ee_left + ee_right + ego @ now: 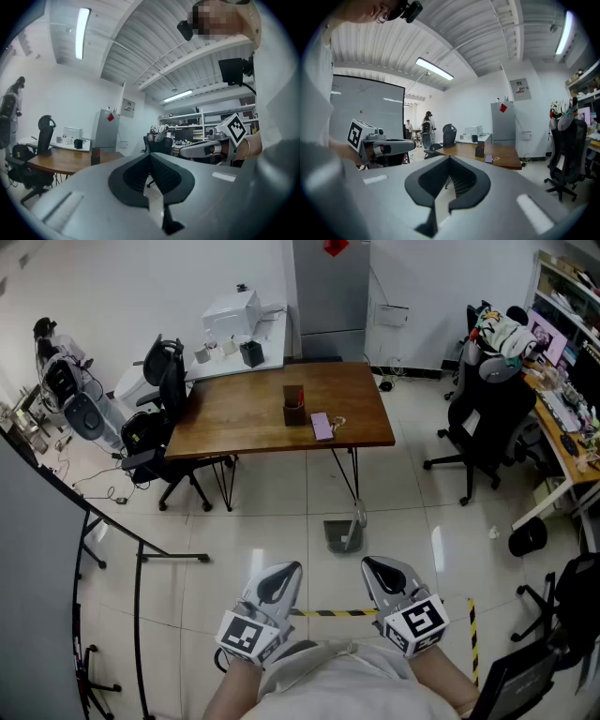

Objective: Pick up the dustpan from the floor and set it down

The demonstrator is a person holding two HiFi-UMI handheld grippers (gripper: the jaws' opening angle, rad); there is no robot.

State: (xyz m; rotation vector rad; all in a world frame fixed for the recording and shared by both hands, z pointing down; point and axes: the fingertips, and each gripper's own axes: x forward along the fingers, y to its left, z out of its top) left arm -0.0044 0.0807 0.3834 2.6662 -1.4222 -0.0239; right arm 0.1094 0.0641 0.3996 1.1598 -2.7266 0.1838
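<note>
Evidently nothing has been done yet: the dustpan (343,533) is seen on the floor (272,526), just beside a leg of the counter (253,413), well apart from both grippers. The left gripper (284,574) and right gripper (377,570) are held near the body, fingers closed together, nothing gripped. Reach, grasp, lift and set-down are all left.

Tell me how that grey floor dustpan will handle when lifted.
The grey dustpan probably stays stiff and light: it looks like a thin moulded tray. Gripped by its upright handle, the pan may swing. On glossy tiles it likely slides.
</note>
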